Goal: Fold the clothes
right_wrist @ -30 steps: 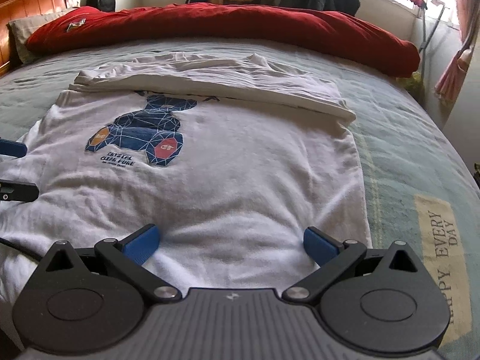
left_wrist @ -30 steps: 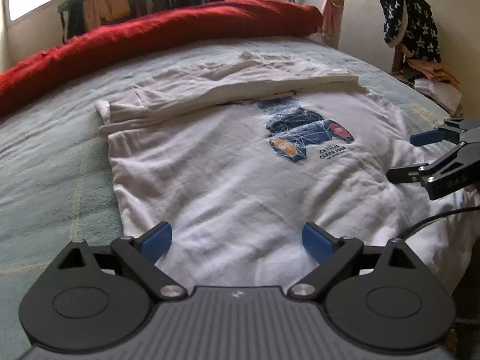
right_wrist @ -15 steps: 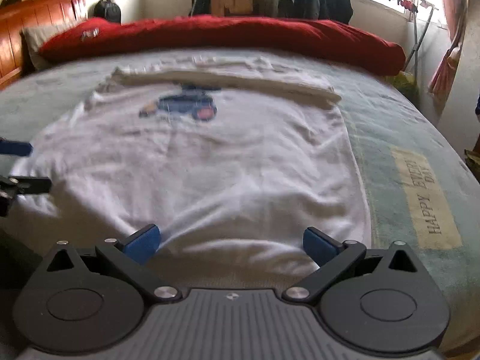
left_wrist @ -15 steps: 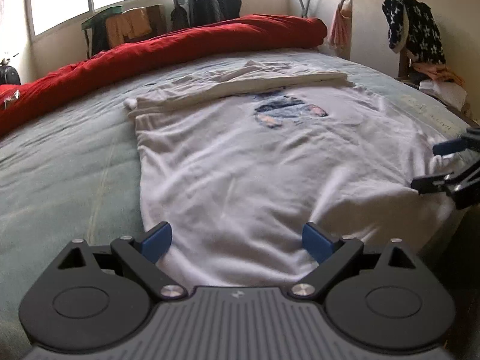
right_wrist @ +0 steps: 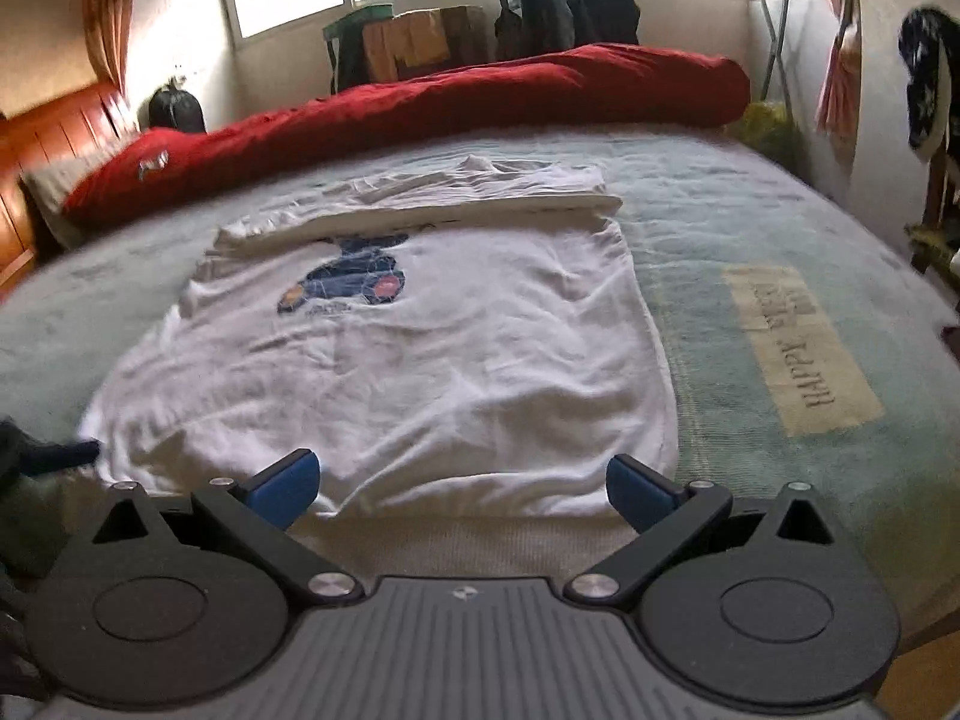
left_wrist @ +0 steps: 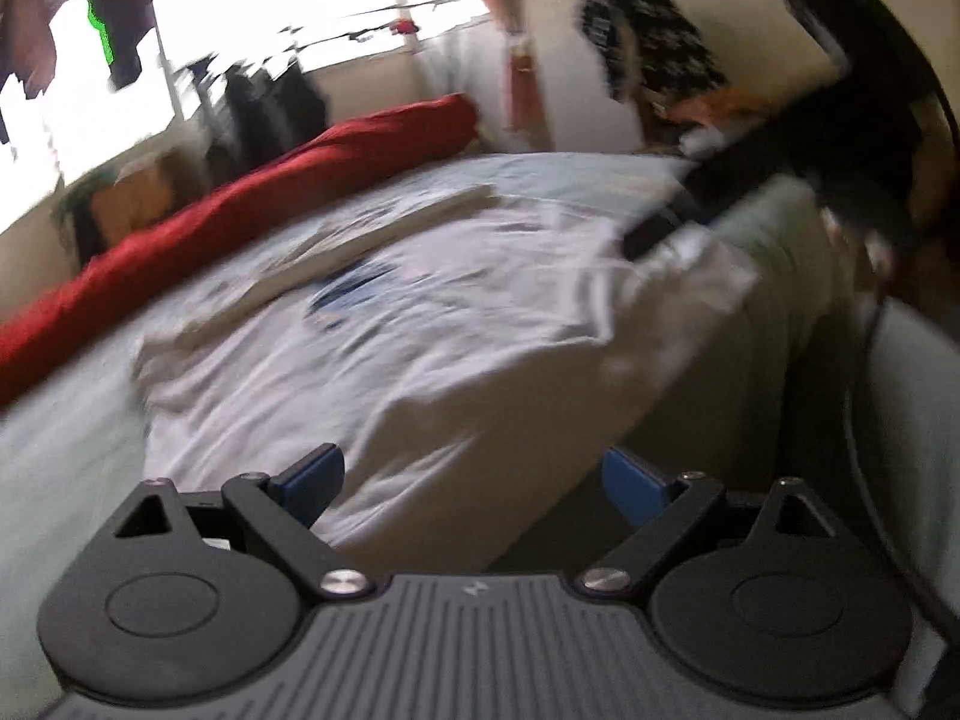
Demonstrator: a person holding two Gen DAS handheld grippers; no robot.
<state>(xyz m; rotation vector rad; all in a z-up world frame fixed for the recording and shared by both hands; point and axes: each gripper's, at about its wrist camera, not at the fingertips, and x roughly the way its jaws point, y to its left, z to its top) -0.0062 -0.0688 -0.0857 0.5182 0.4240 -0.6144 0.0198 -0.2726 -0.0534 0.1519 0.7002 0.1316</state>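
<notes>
Hovering wide open at the near hem of the white cotton T-shirt with the blue print [right_wrist: 408,360], your right gripper [right_wrist: 462,489] and left gripper [left_wrist: 474,480] are both facing its long axis, which is running away toward the red duvet [right_wrist: 480,96].

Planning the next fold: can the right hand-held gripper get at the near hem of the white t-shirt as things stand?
Probably yes. The right hand-held gripper is open and faces the white t-shirt, whose near hem lies flat on the bed just ahead of its fingertips. Nothing sits between them.
</notes>
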